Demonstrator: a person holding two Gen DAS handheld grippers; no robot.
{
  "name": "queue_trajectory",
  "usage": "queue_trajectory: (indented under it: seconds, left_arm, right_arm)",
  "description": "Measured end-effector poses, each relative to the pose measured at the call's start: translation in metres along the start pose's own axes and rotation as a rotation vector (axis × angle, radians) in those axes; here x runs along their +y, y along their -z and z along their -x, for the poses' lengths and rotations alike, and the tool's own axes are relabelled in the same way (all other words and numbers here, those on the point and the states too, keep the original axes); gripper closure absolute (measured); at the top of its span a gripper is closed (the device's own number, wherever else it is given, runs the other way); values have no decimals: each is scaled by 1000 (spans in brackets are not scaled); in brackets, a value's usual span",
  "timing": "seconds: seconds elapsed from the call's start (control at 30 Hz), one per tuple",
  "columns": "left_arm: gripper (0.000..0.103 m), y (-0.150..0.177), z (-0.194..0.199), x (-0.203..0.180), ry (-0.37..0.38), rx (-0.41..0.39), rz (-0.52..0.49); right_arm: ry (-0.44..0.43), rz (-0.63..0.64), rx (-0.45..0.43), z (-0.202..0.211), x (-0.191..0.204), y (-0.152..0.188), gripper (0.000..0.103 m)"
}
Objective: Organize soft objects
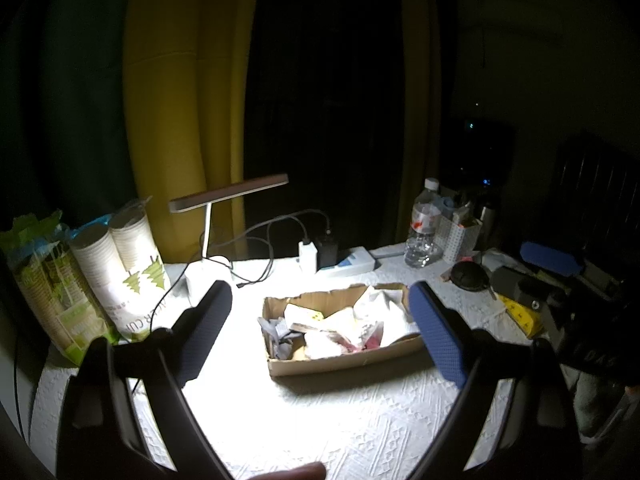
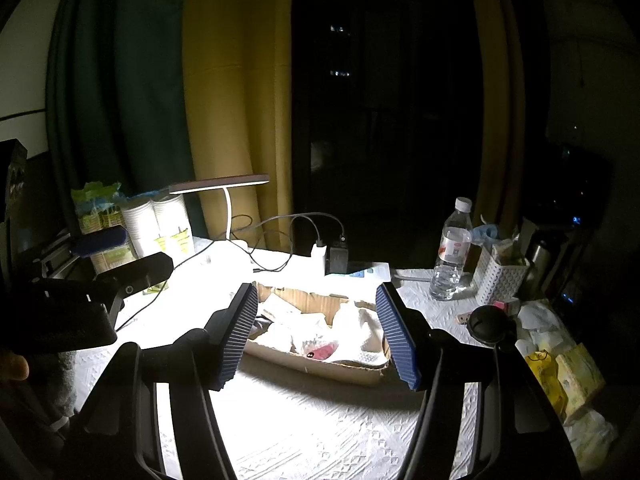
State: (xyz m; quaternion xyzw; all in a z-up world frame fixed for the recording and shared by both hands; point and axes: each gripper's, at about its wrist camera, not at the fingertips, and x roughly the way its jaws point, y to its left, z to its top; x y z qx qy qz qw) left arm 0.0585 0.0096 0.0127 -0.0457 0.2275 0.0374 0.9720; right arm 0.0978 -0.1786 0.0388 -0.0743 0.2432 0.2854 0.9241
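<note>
While the soft objects [image 1: 344, 330] lie heaped in the shallow cardboard box [image 1: 340, 362] at the centre of the lamp-lit tablecloth [image 1: 320, 412], both grippers hang short of the box, each pointed down toward it. The heap is mostly white folded cloth or paper pieces, with a grey scrap [image 1: 276, 336] at the left end and a pinkish-red piece [image 2: 322, 351] near the front wall; exactly what each piece is cannot be told under the glare. The left gripper [image 1: 320, 334] stands wide, nothing between its jaws; the right gripper [image 2: 318, 334] also stands apart and empty, somewhat narrower.

Risks, judged from this arrangement: the pieces overlap, so a closing pinch is likely to take several layers at once or drag a neighbour over the low, torn box wall. The box looks light and unanchored, so a finger catching its rim could slide or tip it. Overexposure hides edges among the white pieces, making a mis-aimed grasp plausible. Behind the box, the charger cables [image 1: 272, 236] and desk lamp [image 1: 224, 196] could snag a sweeping hand; to the right, the water bottle [image 2: 452, 248] and the perforated white holder [image 2: 500, 276] could be knocked over, and the two grippers, working close together, could collide.
</note>
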Motion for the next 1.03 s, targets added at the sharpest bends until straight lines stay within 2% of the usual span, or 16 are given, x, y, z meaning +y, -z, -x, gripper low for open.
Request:
queue_trajectory:
  seconds: [1.03]
  left_arm:
    - [12,-4,-13,-9,18,13,-15]
  right_arm:
    - [-2,-1,0,-3,-8,3,38]
